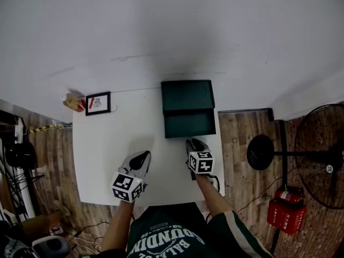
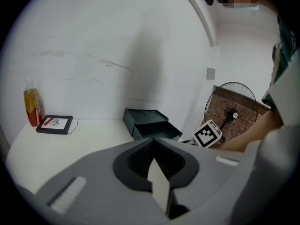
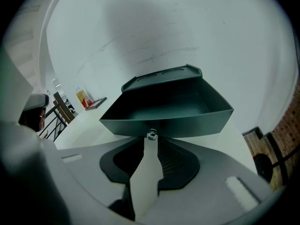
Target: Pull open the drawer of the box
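A dark green box (image 1: 187, 94) stands at the far right of the white table (image 1: 107, 155), against the wall. Its drawer (image 1: 190, 123) stands pulled out toward me, and it looks empty inside (image 3: 168, 110). My right gripper (image 1: 191, 141) is at the drawer's front, its fingertips closed on the small metal knob (image 3: 151, 135). Farther left, my left gripper (image 1: 144, 156) is low over the bare tabletop, shut with nothing in it. In the left gripper view the box (image 2: 143, 117) lies ahead, with the right gripper's marker cube (image 2: 207, 134) beside it.
A black picture frame (image 1: 98, 103) and a bottle of orange drink (image 1: 71, 102) sit at the table's far left corner. To the right of the table, on the wooden floor, are a standing fan (image 1: 322, 155) and a red canister (image 1: 287, 211).
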